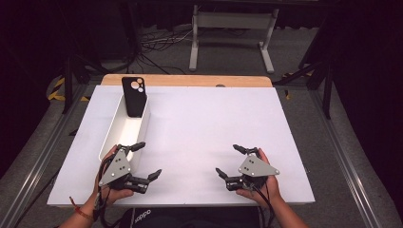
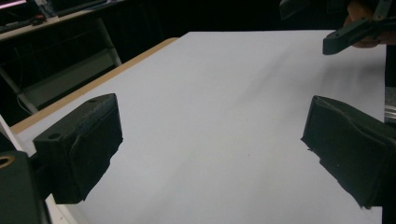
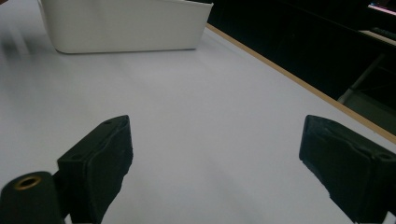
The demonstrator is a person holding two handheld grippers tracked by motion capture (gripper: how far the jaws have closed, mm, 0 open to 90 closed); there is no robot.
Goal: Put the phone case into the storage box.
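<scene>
White bin [image 1: 119, 130], black phone [image 1: 134, 96] leaning upright inside, far end

White lettering on the person's dark clothing [image 1: 141, 212] at the bottom edge is too blurred to read.

left claw [image 1: 148, 160] jaws wide apart, right claw [image 1: 229, 160] likewise, both pointing inward.

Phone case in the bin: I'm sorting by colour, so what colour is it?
Black; the phone case shows best in the high view.
</scene>
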